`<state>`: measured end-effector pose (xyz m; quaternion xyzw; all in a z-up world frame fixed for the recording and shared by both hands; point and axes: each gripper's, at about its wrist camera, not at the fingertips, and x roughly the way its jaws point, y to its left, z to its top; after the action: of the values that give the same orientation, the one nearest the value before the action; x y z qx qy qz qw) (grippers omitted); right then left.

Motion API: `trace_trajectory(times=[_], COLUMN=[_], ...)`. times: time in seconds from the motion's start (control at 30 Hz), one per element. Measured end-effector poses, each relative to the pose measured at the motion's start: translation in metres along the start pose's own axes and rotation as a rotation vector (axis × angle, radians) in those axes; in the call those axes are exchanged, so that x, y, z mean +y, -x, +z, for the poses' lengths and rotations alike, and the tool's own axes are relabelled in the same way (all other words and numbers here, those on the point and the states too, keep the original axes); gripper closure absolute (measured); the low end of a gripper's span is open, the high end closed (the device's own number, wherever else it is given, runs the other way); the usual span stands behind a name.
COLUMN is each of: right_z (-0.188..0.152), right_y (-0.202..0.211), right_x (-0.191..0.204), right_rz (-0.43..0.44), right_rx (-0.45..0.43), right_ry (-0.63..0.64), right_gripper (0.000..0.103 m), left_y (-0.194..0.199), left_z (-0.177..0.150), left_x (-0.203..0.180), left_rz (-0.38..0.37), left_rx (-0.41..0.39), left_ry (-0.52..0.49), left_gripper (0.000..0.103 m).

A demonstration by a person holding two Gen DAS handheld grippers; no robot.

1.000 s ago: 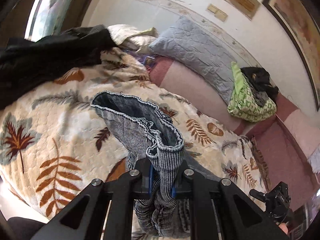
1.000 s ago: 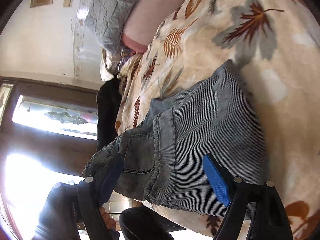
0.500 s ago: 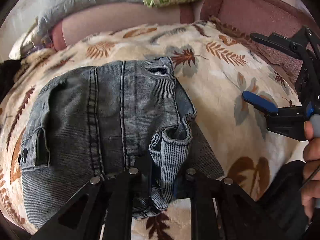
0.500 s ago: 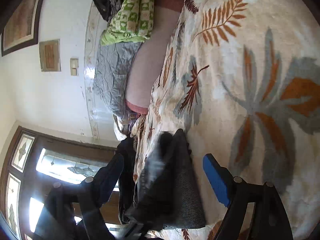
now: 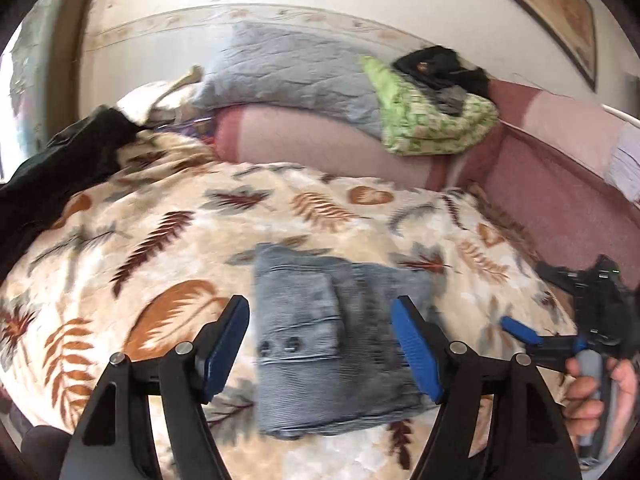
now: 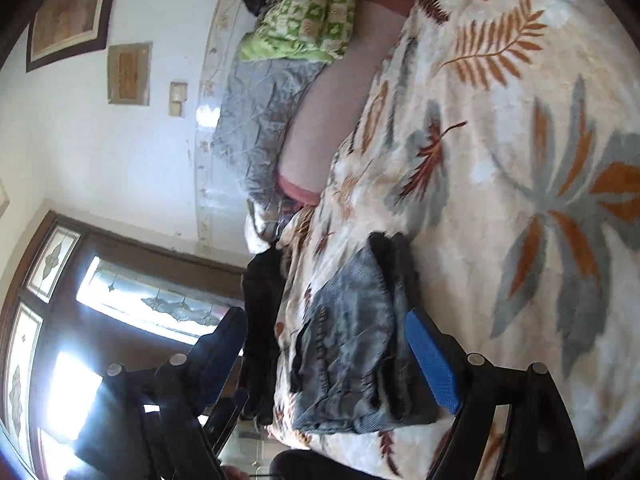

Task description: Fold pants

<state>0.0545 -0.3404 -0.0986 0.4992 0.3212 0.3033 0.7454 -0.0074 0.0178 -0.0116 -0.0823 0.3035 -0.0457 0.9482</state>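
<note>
Left claw [image 5: 320, 344]: jaws opening, blue pads spread wide either side of the pants [image 5: 340, 344], pinching nothing; denim lies below and beyond the pads, apparently untouched, though motion blur leaves that a little uncertain. Right claw [image 6: 326, 360]: also spread wide, empty, hovering just off the near edge of the bundle, seen in the left view at the far right in a hand [image 5: 596, 396] gripping the handle.

Pants: folded into a compact, roughly rectangular stack of grey-blue denim, resting flat on the leaf-print blanket [image 5: 160, 240] near the front edge of the bed. Several layers visible at the side in the right wrist view, edges fairly even, a flap with two dark buttons or rivets lying on top. No leg trailing loose as far as either view shows.

Farther out: a grey pillow [image 5: 288, 76] and a green patterned bundle [image 5: 432, 120] against the wall, dark clothing [image 5: 60, 168] heaped at the left end of the bed, well apart from the stack.

Judged progress: folding essentially done, final fold laid down and let go. Left to do, at most: a pat or tug to square the top layer, perhaps smoothing the slightly bulging side, then drawing both claws clear.
</note>
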Motion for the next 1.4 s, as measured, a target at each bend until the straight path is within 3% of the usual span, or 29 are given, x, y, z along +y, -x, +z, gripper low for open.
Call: trace_trajectory(times=[0.07,0.13,0.2,0.27,0.3,0.37,0.47,0.57,0.63,0.67,0.83,0.87,0.93,1.0,1.13,1.27,1.3,1.4], right_z=[-0.012,-0.022,-0.031,-0.042,-0.048,-0.047,-0.041,-0.040,-0.046,-0.049,-0.051,-0.050,-0.055,-0.055,-0.048,-0.047,-0.049,-0.061], right_y=[-0.021,-0.045,-0.066,-0.084,-0.087,-0.074,-0.070,-0.070,-0.073,-0.078,-0.099,-0.104,-0.111,-0.100,-0.095,-0.112,-0.120,-0.144], right_x=[0.025,0.038,0.029,-0.007,-0.031,-0.041,-0.010,0.017,0.024,0.027,0.033,0.028,-0.001,-0.017,0.014,0.056,0.056,0.012], right_rz=[0.048,0.041,-0.041,-0.205,-0.236,-0.169,-0.269,-0.222,-0.175,-0.153,-0.100,-0.136,-0.366,-0.292,-0.329,-0.187,-0.210,-0.437], right_rx=[0.091,0.167,0.210,0.257,0.263,0.207,0.203,0.206,0.214,0.226,0.251,0.271,0.305,0.264,0.267,0.283,0.300,0.388], right_ry=[0.029,0.036,0.019,-0.028,-0.082,-0.158,-0.070,-0.029,-0.039,-0.042,-0.031,-0.006,-0.009,-0.070,-0.024,0.031,0.048,0.048], right_gripper=[0.018,0.017,0.017,0.017,0.025,0.027,0.024,0.023,0.022,0.022,0.022,0.019,0.019,0.025,0.022,0.021,0.019,0.022], left_y=[-0.023,-0.039,-0.056,-0.067,-0.071,-0.064,-0.049,-0.041,-0.064,-0.072,-0.075,-0.076,-0.078,-0.078,-0.081,-0.082,-0.082,-0.082], left_z=[-0.004,-0.013,-0.024,-0.037,-0.041,-0.039,-0.027,-0.027,-0.040,-0.047,-0.052,-0.052,-0.055,-0.057,-0.057,-0.057,-0.057,-0.056], left_x=[0.029,0.045,0.044,0.035,0.030,0.029,0.036,0.032,0.021,0.018,0.018,0.018,0.018,0.017,0.019,0.020,0.020,0.021], left_rz=[0.036,0.054,0.031,0.016,0.018,0.026,-0.033,-0.051,-0.076,-0.078,-0.092,-0.095,-0.109,-0.112,-0.121,-0.121,-0.123,-0.135], left_rx=[0.086,0.141,0.198,0.230,0.244,0.220,0.175,0.129,0.248,0.267,0.256,0.258,0.269,0.264,0.267,0.266,0.267,0.281], left_ry=[0.080,0.128,0.115,0.073,0.039,0.025,0.065,0.050,-0.014,-0.018,-0.005,-0.004,0.000,-0.004,0.007,0.004,0.005,0.010], left_gripper=[0.029,0.029,0.029,0.028,0.028,0.028,0.028,0.028,0.028,0.028,0.028,0.028,0.028,0.027,0.027,0.025,0.025,0.024])
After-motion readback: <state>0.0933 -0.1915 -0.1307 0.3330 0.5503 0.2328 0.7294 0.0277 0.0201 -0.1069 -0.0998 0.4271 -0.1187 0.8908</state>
